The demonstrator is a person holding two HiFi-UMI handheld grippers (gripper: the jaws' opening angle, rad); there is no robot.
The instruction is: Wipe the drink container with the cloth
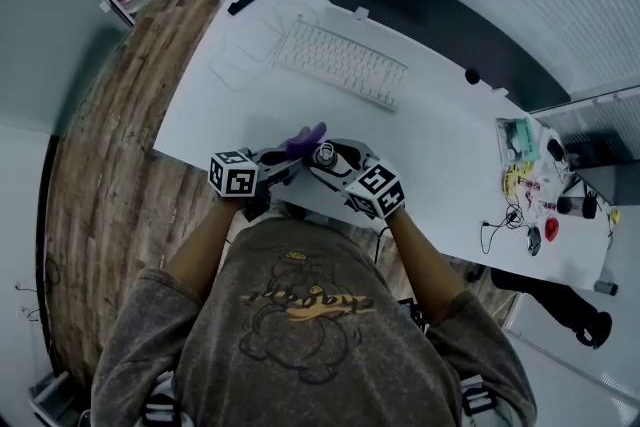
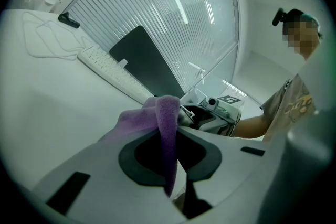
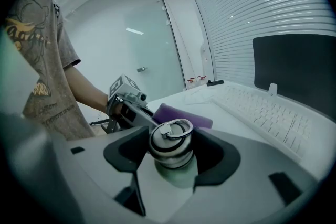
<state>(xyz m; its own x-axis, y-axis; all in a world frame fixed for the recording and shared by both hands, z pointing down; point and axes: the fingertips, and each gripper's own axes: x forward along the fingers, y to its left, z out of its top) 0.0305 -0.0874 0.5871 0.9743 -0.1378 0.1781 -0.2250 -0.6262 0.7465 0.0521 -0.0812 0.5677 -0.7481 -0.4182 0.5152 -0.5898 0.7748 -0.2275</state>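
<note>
Right fingers (image 3: 223,157) clasp the bottle (image 3: 170,148); left fingers (image 2: 137,159) pinch cloth (image 2: 168,123).

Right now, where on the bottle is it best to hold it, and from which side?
Hold the bottle across its round upper part, below the ring, coming from the side, as the right gripper does. The thin ring would likely slip, and this leaves the top free for the cloth.

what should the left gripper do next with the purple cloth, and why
Probably ease the left gripper toward the drink container until the purple cloth pinched in its jaws presses on the container's side, then rub. The right gripper grips the container between its jaws. The cloth sits right beside its capped top, and firm contact isn't evident.
</note>
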